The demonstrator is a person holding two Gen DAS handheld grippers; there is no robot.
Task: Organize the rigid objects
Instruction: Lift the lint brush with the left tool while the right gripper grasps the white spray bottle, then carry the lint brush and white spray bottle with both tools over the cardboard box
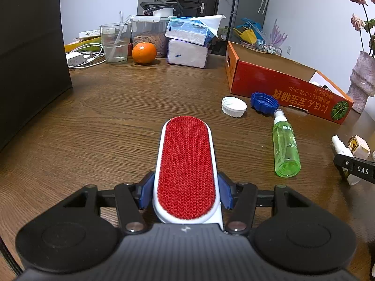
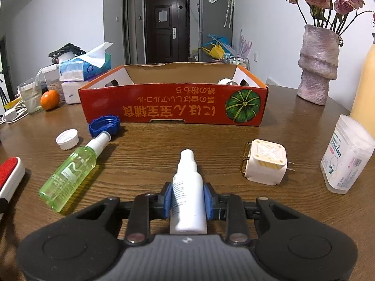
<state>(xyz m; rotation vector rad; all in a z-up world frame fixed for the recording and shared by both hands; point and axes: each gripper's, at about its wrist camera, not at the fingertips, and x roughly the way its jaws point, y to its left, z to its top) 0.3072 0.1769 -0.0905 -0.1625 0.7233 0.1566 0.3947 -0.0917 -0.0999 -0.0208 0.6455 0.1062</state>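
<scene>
Grip was already secured on both sides: the left gripper (image 1: 186,194) clamped a red-faced lint brush (image 1: 186,171) by its white edges, and the right gripper (image 2: 187,199) pinched a small white spray bottle (image 2: 187,192) between its blue pads, both held low over the wooden table (image 2: 164,154). Neither item had reached the box yet.

Just beyond, several things lay loose and unsorted: a green spray bottle (image 2: 70,175) on its side, a white plug-shaped block (image 2: 264,164), a clear tub of cotton swabs (image 2: 346,154), then a white cap (image 2: 67,138) and a blue cap (image 2: 104,125) near the box's front wall.

Farther back stood the red cardboard box (image 2: 173,107), open-topped. Only a white rounded object (image 2: 227,82) showed over its rim, so most of the sorting looked to be ahead.

The box floor was hidden behind its front wall, so its contents could not be counted. What the white object was stayed unclear. The brush's handle was cut off under the gripper body, and whether the white bottle rested on the table or hung clear of it could not be told.
</scene>
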